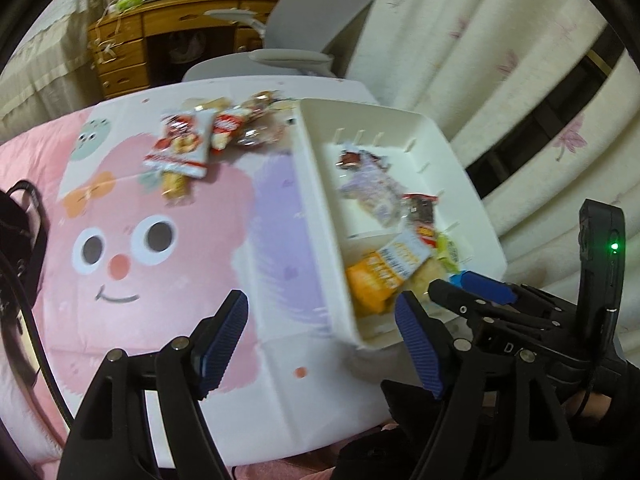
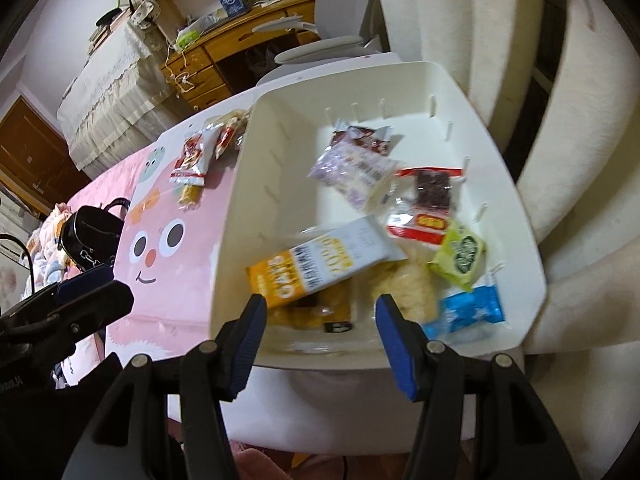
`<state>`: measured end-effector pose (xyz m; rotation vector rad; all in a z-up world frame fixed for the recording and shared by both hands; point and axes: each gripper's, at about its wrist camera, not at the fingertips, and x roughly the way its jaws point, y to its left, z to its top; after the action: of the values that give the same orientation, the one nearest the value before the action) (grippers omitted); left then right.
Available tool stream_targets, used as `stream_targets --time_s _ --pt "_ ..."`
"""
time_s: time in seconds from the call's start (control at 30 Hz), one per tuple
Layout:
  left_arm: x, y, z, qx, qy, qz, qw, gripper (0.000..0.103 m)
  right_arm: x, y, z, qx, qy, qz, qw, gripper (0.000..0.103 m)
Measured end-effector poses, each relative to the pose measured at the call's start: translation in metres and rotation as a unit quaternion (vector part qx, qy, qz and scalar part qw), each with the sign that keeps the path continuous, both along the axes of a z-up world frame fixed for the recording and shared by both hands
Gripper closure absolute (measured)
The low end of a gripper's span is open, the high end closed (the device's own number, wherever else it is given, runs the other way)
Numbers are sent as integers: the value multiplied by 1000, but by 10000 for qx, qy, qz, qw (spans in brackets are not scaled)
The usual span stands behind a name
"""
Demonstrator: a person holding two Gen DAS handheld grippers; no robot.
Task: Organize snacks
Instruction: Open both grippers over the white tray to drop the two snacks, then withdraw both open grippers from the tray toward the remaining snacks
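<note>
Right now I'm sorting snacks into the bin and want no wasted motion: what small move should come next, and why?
Probably send the left claw, open and empty, toward the red-and-white snack packet. It lies with others on the pink mat, outside the white bin, which already holds several packets.

Both claws are showing the same build: black plastic arms w/ round silver screws, ribbed blue pads on the fingertips. Left claw (image 1: pixel 322 344), right claw (image 2: pixel 320 336). Seen from the left cam, the right unit's black housing is glowing w/ a small green light (image 1: pixel 614 246); a black glove (image 1: pixel 612 408) is covering the hand below it.
</note>
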<state>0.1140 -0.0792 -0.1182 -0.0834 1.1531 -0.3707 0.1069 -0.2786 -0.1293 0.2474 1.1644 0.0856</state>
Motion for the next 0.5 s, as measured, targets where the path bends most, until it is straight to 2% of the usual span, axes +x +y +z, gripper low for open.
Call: stream_targets --time_s 0.13,0.5 --pt "0 36 -1 203 71 167 9996 28 3 25 1 16 12 39 10000 46" --pt "3 133 1 372 97 362 9986 28 9 117 -3 58 46 64 10000 46"
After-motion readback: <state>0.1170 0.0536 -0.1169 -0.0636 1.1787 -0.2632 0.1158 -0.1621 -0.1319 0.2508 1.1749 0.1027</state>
